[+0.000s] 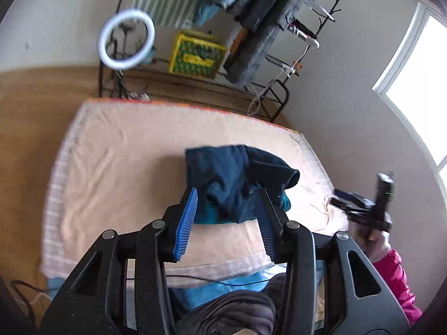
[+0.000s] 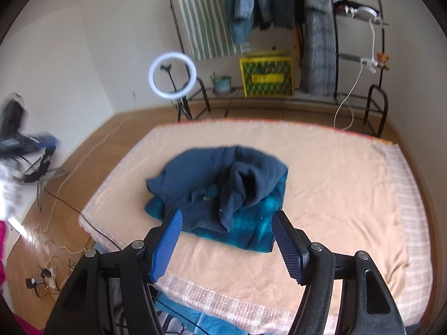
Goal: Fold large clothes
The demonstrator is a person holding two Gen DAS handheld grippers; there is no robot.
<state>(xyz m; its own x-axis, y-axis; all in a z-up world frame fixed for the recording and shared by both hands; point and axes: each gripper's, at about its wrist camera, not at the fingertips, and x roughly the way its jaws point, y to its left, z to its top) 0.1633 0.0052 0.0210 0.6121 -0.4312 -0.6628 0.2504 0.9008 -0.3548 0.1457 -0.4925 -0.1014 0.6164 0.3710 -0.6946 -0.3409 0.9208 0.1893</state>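
**Figure: 2 open grippers above a crumpled garment — risks at the first grasp**

The dark blue garment (image 2: 220,184) lies in a loose heap near the middle of the peach blanket (image 2: 349,184), on top of a teal patterned cloth (image 2: 259,229) that shows at its near edge. The right gripper (image 2: 227,241) hovers above the near edge of the heap with its 2 jaws spread apart and nothing between them. The left gripper (image 1: 226,223) likewise stands apart and empty, raised above the same heap.

Probable hazards, judged from this layout:

1. The heap is bunched, with layers overlapping; a pinch may catch several layers at once, so the garment lifts as a lump instead of opening flat.
2. The teal cloth lies directly beneath; a deep grasp may take both fabrics, or the blanket as well, and drag them together.
3. Both views are blurred, so seams and corners cannot be told apart; a wrong grasp point would yield a skewed fold.
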